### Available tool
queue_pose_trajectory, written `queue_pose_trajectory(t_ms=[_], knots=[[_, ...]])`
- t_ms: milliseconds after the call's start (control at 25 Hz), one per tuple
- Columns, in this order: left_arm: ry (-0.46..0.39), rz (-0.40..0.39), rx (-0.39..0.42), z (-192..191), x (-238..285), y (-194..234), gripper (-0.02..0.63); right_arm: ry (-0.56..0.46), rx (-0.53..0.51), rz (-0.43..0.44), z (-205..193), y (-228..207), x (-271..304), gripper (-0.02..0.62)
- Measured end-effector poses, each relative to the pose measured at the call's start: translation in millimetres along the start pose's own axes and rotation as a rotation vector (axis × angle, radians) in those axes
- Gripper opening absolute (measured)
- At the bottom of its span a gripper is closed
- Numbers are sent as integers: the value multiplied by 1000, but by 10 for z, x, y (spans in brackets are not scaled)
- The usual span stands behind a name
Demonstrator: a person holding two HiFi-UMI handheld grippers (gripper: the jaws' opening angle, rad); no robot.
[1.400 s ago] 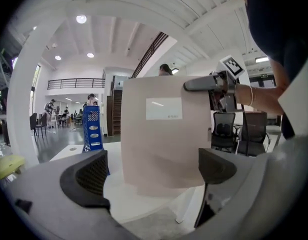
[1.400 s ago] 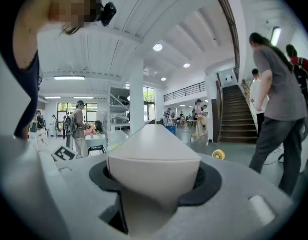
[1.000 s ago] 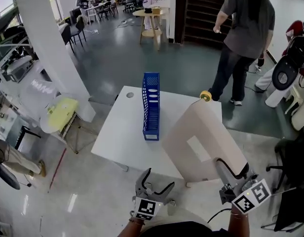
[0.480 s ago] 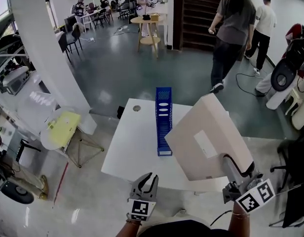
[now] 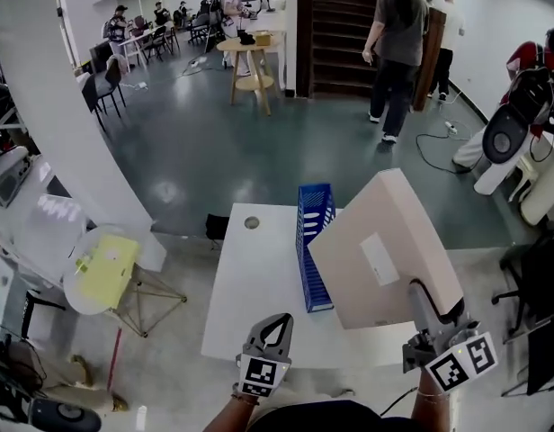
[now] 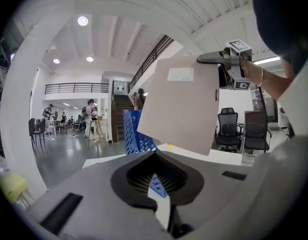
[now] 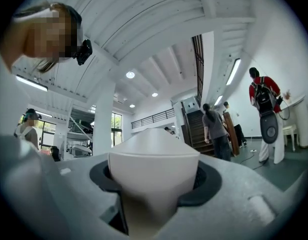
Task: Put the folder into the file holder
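Carrying step: right claw (image 5: 432,302) grips the folder (image 5: 385,250) by a corner, tilted in the air just right of the blue file holder (image 5: 311,250) on the desk (image 5: 254,286). Left claw (image 5: 279,322) just closed, empty. Next, I judge: line the folder over the holder's open top, lower it in

No legible text, number or brand in any view. On the folder (image 5: 385,241), just right of the file holder (image 5: 313,232): one pale rectangular label (image 5: 379,259), no print readable. On the left gripper (image 5: 279,322) and right gripper (image 5: 419,297), nearer than the holder: cubes (image 5: 262,375) with black-and-white square marker patterns, no letters.
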State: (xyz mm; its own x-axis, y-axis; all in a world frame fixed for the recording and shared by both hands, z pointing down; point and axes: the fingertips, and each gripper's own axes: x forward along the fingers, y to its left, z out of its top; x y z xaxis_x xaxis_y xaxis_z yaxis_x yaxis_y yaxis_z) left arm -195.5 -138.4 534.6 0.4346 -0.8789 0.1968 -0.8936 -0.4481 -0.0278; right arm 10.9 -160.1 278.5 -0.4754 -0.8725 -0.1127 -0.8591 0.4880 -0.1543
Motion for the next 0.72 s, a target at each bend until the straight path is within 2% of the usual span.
queue_pose_trajectory(t_ms=[160,360,720], knots=[[-38,-32,31,99,83,262,-2,-8,-5,-66,-39,135,217,273],[-79,-38,16,124,66,683,-2,-27,-26,-158,-69,278,425,273],[-94,-81,6,96,101,1128,-2,-34,-117,-237,-195,592,826,273]])
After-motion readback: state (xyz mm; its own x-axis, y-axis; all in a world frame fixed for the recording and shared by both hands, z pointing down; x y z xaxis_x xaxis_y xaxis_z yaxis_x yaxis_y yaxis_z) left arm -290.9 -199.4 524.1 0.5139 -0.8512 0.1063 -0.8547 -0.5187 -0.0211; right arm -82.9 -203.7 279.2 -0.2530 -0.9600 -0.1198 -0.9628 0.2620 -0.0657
